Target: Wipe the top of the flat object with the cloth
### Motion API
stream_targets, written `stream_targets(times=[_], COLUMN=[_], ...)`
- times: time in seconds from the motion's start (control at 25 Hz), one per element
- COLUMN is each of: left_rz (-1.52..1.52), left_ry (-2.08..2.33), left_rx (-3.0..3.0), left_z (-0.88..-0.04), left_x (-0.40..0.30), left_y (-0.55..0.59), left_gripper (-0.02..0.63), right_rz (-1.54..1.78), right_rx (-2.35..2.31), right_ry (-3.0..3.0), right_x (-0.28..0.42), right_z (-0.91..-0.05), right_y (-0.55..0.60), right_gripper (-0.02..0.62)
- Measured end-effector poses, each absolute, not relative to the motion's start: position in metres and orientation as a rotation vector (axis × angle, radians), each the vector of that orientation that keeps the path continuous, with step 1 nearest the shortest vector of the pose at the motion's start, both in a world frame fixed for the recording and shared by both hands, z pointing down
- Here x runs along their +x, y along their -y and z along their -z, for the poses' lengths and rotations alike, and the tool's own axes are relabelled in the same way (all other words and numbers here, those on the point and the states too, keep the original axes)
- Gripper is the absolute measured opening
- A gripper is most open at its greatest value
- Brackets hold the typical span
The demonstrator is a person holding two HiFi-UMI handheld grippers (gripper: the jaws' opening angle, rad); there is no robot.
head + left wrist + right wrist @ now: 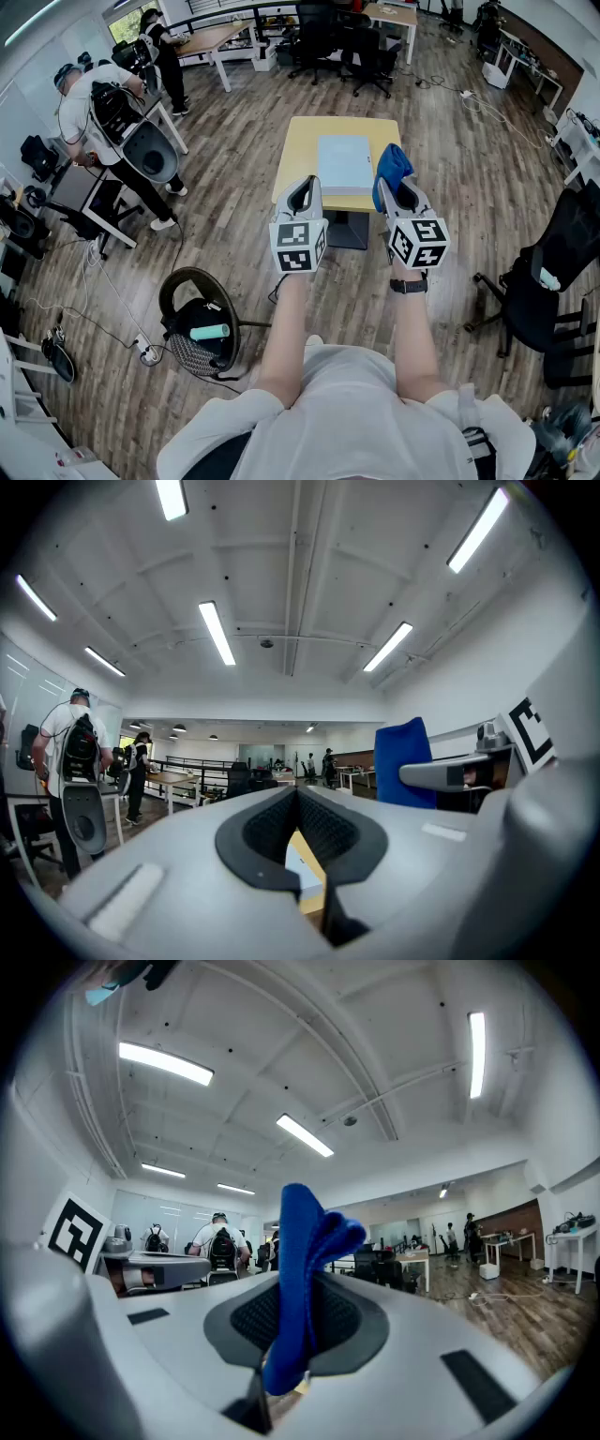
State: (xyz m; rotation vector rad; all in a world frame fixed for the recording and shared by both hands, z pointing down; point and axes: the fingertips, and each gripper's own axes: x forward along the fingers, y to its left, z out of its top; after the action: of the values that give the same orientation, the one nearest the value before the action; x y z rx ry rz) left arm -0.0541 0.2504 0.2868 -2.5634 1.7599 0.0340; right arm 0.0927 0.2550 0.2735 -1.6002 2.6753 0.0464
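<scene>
Above the desk's (298,150) near edge, the right gripper (394,190) is clamping the blue cloth (392,163) upright; the left gripper (302,192), jaws together, is holding nothing. The flat object (344,163) is lying at the desk's centre.

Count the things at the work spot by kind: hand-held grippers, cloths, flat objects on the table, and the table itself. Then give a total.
Grippers: 2, the left gripper and the right gripper
Blue cloth: 1, clamped in the right gripper
Flat grey object: 1
Yellow table: 1
Total: 5
</scene>
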Motion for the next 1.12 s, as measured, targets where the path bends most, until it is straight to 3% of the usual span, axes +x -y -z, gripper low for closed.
stream_targets(times=[1.12], left_rz=[-0.073], left_ry=[-1.676], left_rx=[-2.723], left_z=[-0.329], left_x=[-0.125], left_y=[-0.187], left_gripper=[0.01], right_rz=[0.079], right_rx=[-1.649], right_ry=[-2.621], right_x=[0.007], right_z=[-0.315], right_y=[-0.19], right_gripper=[0.061])
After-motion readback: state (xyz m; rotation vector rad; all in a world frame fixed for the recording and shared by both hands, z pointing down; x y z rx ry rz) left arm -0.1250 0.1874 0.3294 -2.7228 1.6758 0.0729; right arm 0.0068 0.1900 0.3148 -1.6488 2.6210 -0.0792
